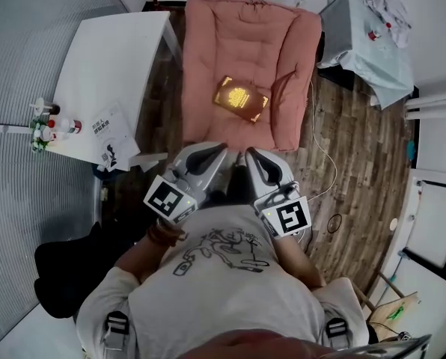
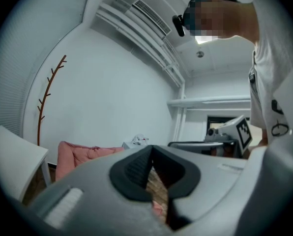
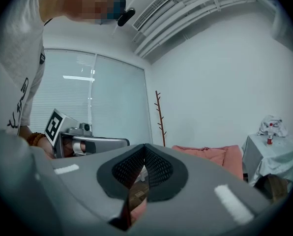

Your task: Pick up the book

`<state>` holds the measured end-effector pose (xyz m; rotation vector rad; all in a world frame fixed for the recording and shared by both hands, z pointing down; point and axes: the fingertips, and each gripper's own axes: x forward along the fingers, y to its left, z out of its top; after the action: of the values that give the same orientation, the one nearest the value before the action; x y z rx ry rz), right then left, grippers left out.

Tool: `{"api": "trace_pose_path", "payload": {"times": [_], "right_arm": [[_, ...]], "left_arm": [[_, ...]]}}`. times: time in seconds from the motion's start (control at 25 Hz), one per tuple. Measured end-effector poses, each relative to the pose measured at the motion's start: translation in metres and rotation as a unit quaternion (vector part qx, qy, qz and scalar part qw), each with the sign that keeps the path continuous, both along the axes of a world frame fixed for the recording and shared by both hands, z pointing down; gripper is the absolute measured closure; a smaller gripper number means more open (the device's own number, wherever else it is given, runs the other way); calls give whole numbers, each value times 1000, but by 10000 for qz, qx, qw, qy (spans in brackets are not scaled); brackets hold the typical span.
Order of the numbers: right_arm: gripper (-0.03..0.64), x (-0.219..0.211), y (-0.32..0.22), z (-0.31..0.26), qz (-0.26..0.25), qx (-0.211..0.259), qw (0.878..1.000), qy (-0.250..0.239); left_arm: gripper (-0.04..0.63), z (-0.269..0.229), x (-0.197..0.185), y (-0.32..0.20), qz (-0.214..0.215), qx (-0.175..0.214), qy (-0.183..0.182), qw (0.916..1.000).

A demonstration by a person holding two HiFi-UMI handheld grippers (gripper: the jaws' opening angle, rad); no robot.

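Observation:
A brown book with a gold pattern on its cover lies flat on a pink cushion on the floor. Both grippers are held side by side just short of the cushion's near edge, close to the person's chest. My left gripper is shut with nothing between its black pads. My right gripper is likewise shut and empty, its pads meeting at the tips. Each gripper points level towards the cushion. The book does not show in either gripper view.
A white table stands to the left with bottles and a booklet on it. A small cloth-covered table stands at the back right. A cable runs over the wooden floor. A bare branch stand leans by the wall.

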<state>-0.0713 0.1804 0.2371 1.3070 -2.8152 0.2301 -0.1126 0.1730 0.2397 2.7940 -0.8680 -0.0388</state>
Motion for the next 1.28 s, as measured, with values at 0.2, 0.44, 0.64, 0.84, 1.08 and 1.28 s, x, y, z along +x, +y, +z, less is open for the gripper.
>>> {"api": "trace_pose_path", "payload": {"times": [0.2, 0.44, 0.64, 0.84, 1.08, 1.28], "right_arm": [[611, 29, -39, 3, 12, -12, 10000, -32], [611, 76, -97, 10, 18, 6, 10000, 48], [611, 120, -143, 22, 10, 19, 9998, 221], [612, 140, -173, 34, -104, -88, 9997, 217], [611, 144, -197, 51, -154, -223, 9996, 126], [611, 142, -212, 75, -110, -351, 9992, 174]], "left_arm": [[594, 5, 21, -37, -52, -36, -109, 9999], [594, 10, 63, -95, -121, -79, -253, 9996], [594, 19, 93, -137, -194, -74, -333, 9992], [594, 29, 111, -169, -317, -33, -473, 9984], [593, 58, 123, -189, -163, -255, -639, 9975], [574, 75, 126, -208, -50, -268, -575, 9980]]}}
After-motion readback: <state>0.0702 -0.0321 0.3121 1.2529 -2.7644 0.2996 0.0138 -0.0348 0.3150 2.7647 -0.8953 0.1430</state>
